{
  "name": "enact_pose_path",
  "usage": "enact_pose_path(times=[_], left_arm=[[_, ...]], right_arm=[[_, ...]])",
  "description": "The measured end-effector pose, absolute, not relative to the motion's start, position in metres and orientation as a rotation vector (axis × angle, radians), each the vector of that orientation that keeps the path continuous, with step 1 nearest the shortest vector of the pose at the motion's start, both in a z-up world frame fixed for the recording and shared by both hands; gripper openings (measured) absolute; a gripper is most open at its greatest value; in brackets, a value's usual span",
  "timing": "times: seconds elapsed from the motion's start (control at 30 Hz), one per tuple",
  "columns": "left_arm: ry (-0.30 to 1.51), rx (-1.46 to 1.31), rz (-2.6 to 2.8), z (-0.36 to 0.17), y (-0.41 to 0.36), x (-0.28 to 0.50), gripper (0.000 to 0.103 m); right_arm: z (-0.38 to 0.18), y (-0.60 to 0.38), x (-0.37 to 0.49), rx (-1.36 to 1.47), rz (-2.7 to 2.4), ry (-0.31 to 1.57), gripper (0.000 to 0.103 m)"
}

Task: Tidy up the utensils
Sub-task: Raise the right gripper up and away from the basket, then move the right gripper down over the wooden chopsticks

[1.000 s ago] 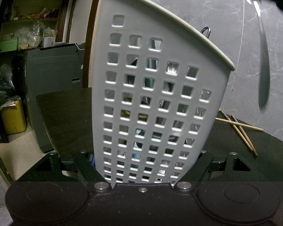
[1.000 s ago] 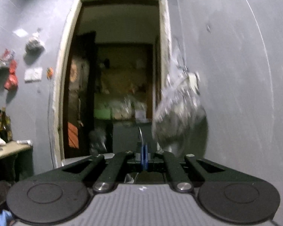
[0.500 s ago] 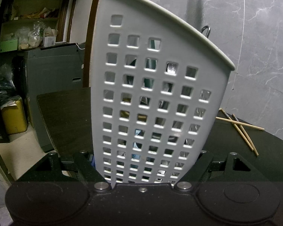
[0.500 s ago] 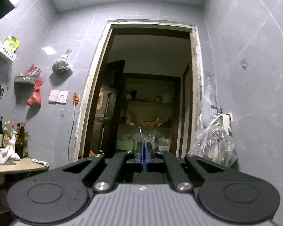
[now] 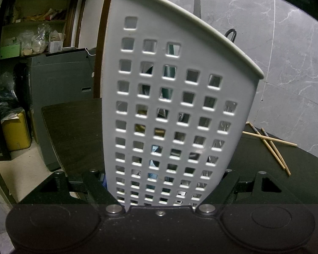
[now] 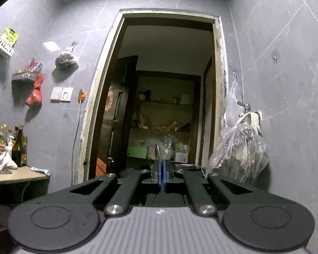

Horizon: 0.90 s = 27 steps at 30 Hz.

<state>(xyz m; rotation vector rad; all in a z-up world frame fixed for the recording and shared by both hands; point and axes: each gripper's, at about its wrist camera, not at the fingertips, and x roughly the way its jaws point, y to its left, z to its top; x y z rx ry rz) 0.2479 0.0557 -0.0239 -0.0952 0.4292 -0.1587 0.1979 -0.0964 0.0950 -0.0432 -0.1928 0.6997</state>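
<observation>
Left wrist: left gripper point(image 5: 161, 192) clamps the holder point(image 5: 176, 105); right wrist: right gripper point(image 6: 161, 175) pinches a thin utensil point(image 6: 158, 151)

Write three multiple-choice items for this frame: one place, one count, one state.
1. Where do the loose chopsticks lie?
A. on the dark table, right of the white perforated utensil holder
B. inside the holder
C. on the floor

2. How many loose chopsticks?
A. one
B. three
C. six

3. The right gripper is:
A. wide open
B. shut on a thin metal utensil
C. shut on nothing

Key: 1 A, they rest on the tabletop beside the holder; 2 B, three crossed sticks; 3 B, a thin metal edge rises from the closed pads.
</observation>
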Motion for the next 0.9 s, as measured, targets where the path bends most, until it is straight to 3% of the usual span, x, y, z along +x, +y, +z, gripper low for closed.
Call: enact_pose_path(times=[0.9], left_arm=[[0.430,-0.094,-0.158,-0.024,0.055,0.248,0.081]], right_arm=[[0.049,-0.092,0.198,-0.129,0.735,0.017,0.004]])
